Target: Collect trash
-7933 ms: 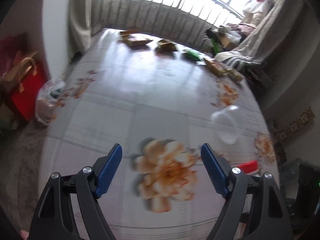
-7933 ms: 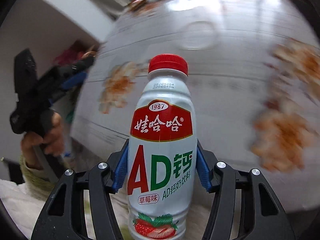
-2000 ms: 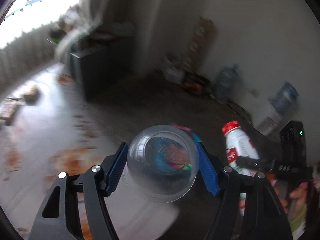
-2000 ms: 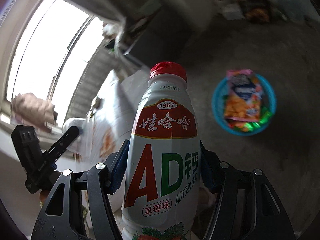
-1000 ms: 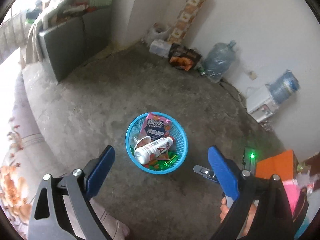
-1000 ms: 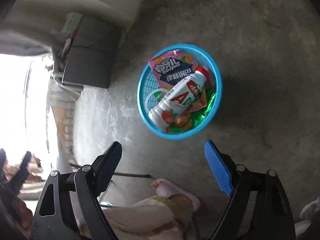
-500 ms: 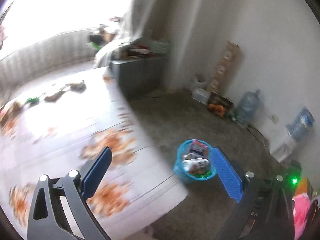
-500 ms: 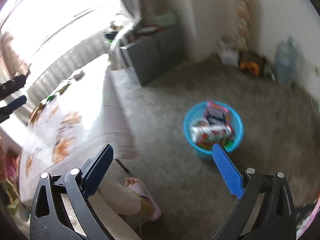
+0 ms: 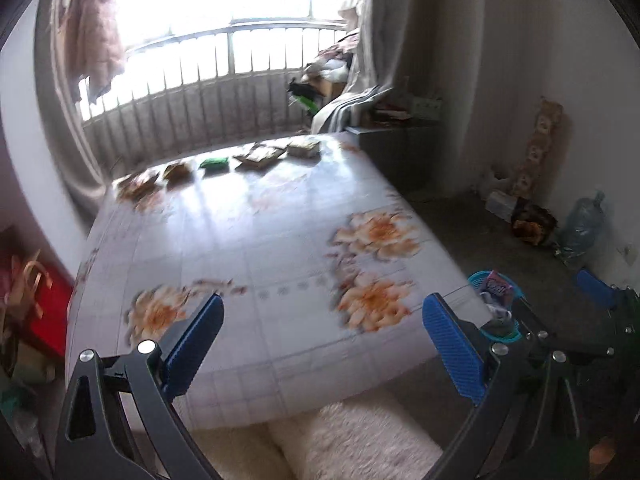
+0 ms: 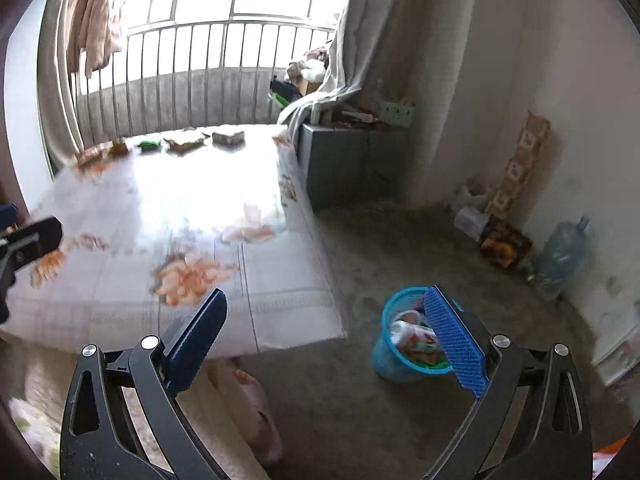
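Both grippers stand open with nothing between the jaws. My left gripper (image 9: 320, 308) hangs over the near edge of the floral-cloth table (image 9: 260, 240). Several pieces of trash lie along the table's far edge: a green packet (image 9: 214, 163) and brownish wrappers (image 9: 260, 156). My right gripper (image 10: 325, 298) points past the table's corner (image 10: 280, 320) at the concrete floor. A blue basket (image 10: 394, 360) stands there, partly behind the right finger. It holds a white drink bottle (image 10: 412, 334) and snack packets. In the left wrist view the basket (image 9: 478, 278) shows a pink packet (image 9: 496, 286).
A grey cabinet (image 10: 340, 160) stands beyond the table's far right corner. Water jugs (image 10: 560, 256) and boxes line the right wall. A person's slippered foot (image 10: 256, 400) is under the table edge. A red bag (image 9: 44, 308) sits left of the table.
Two seconds ago the left gripper held a clear cup and the right the bottle; both were let go into the basket. Both grippers have swung up from over the basket toward the table.
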`<state>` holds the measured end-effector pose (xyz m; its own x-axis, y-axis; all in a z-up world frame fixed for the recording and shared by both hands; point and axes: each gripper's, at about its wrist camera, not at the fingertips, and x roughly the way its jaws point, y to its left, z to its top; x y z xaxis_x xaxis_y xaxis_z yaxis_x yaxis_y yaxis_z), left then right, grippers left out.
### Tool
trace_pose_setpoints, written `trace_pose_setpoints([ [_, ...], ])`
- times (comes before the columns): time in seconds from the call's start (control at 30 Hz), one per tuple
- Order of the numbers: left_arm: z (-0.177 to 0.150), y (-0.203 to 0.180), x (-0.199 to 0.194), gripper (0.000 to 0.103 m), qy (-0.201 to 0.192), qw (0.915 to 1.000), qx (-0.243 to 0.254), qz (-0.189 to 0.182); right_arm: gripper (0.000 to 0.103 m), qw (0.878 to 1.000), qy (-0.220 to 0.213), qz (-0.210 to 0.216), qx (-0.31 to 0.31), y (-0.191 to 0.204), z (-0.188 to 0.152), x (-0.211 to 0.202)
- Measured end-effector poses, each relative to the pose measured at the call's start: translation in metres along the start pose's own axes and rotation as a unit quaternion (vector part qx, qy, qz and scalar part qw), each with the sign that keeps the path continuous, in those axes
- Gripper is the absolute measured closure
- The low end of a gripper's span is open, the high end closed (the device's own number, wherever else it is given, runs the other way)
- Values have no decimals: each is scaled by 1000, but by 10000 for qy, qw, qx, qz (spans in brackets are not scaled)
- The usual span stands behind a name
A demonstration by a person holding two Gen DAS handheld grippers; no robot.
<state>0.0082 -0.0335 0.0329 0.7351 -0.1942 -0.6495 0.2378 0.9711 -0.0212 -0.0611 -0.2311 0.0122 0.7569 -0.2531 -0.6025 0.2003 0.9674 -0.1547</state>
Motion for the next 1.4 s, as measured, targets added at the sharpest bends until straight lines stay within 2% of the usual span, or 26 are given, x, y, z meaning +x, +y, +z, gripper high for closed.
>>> trace_pose_setpoints([
  [0.13,-6,10,2,6,113,9992,-230,310,8,9997,211,70,25,8,-10,-2],
  [0.27,-14,15,7,6,292,9975,-482,437,8,9979,566,272,127,13,-19,-1],
  [0.4,-24,11,13,6,510,9963,-443,530,8,9967,775,232,-3,18,-28,1],
  [0.63,-30,9,27,6,903,9937,-349,572,8,9959,869,253,-32,22,-27,8],
  [1.03,-30,27,29,6,1026,9901,-658,702,8,9945,997,326,-62,28,-27,11],
  [1.4,-31,26,31,6,1090,9895,-647,693,8,9937,1073,311,-37,24,-29,12],
])
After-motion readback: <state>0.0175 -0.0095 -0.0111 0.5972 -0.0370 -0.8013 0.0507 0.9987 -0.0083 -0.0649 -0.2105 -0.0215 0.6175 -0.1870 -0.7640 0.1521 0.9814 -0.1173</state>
